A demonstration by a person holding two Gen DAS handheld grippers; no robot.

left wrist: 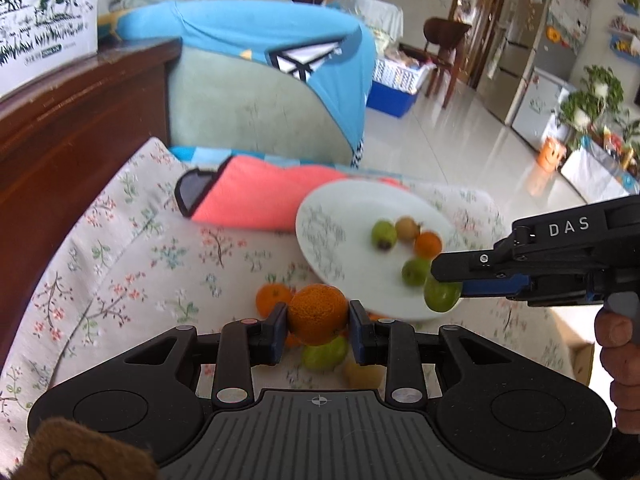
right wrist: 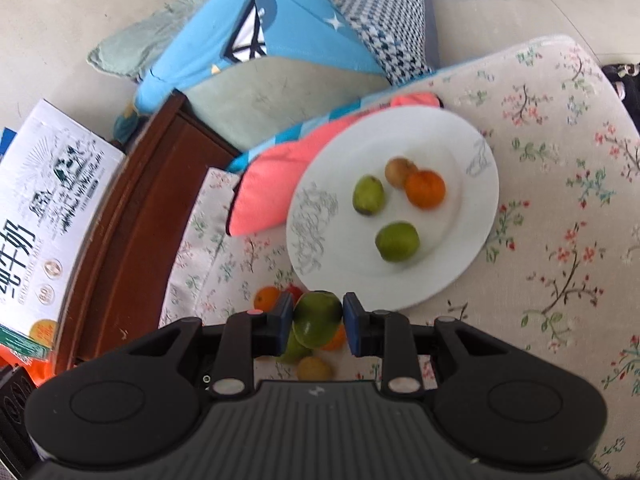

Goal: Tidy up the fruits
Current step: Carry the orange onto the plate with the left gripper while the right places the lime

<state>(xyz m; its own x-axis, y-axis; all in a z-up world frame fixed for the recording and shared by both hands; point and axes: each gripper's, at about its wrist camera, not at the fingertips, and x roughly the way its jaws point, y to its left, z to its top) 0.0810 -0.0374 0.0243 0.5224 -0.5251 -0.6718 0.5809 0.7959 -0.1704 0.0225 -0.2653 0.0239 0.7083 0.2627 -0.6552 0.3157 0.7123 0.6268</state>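
- The left claw (left wrist: 318, 322) grips an orange (left wrist: 317, 314) above loose fruit.
- The right claw (right wrist: 316, 322), marked "DAS", pinches a green fruit (right wrist: 318, 316) near the white plate (right wrist: 460, 256).
- A milk carton (right wrist: 52, 216) sits far left.

Plate (right wrist: 460, 264) on the flowered cloth (right wrist: 560, 200), four fruits (right wrist: 397, 241) resting in it. Cushion (right wrist: 276, 184) touching the plate's far-left rim. Loose fruits (right wrist: 267, 297) on the cloth just near-left of the plate. Carton (right wrist: 52, 208) on the wooden ledge (right wrist: 132, 216), far left.
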